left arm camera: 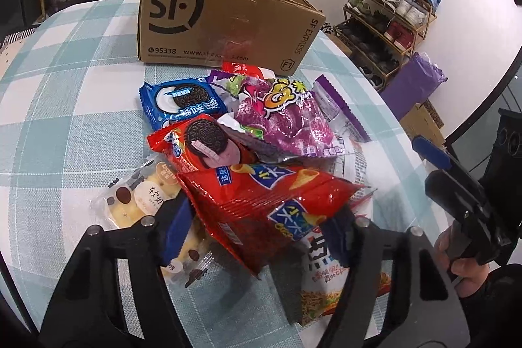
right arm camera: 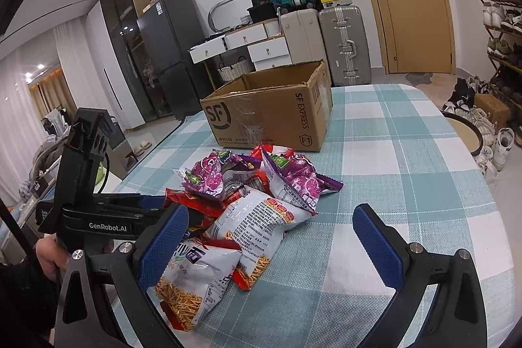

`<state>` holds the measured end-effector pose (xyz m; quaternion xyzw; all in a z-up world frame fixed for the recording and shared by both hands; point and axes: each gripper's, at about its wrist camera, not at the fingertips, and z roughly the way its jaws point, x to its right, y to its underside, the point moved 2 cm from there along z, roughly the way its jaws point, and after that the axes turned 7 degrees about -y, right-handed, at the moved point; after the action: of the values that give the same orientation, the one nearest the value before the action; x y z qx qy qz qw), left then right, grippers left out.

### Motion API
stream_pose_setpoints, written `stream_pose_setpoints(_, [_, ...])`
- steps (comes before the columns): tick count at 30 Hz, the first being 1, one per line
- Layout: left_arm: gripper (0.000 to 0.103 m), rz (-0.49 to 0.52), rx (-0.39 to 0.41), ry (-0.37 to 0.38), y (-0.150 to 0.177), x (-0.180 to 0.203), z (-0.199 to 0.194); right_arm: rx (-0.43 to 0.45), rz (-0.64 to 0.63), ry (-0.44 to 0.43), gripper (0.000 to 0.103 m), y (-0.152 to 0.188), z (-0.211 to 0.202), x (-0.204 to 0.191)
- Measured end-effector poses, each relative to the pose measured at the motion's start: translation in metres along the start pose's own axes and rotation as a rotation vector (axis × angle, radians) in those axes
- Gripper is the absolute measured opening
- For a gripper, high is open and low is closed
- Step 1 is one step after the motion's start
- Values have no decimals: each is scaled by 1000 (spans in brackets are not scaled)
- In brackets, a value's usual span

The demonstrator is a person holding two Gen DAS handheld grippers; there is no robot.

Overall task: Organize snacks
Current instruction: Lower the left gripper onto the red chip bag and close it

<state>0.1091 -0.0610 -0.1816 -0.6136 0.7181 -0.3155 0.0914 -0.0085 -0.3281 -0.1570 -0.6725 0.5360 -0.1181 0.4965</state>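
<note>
A pile of snack packs lies on the checked tablecloth (left arm camera: 81,106) in front of an open cardboard box (left arm camera: 228,22). In the left wrist view my left gripper (left arm camera: 257,227) is shut on a red corn-snack bag (left arm camera: 261,194), its blue pads pinching the bag's two sides. Around it lie a red Oreo pack (left arm camera: 202,142), a blue Oreo pack (left arm camera: 182,100), a purple bag (left arm camera: 287,116) and a clear pastry pack (left arm camera: 137,198). My right gripper (right arm camera: 270,242) stands open at the near right of the pile, its left pad beside a white noodle-snack bag (right arm camera: 195,276). The box (right arm camera: 270,116) looks empty from here.
The table's right edge curves near a shoe rack (left arm camera: 391,8) and a purple bundle (left arm camera: 414,80) on the floor. Suitcases (right arm camera: 342,44), white drawers (right arm camera: 261,48) and a door (right arm camera: 414,5) stand behind the box. Bare tablecloth (right arm camera: 407,168) lies right of the pile.
</note>
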Motion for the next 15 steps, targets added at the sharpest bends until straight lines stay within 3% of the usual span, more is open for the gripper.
stream_pose_setpoints(6, [57, -3, 3, 14, -1, -1, -4, 8, 3, -2, 103, 1, -7, -5])
stream_pose_setpoints(15, [56, 12, 54, 9, 7, 1, -39, 8, 6, -15, 103, 4, -21, -16])
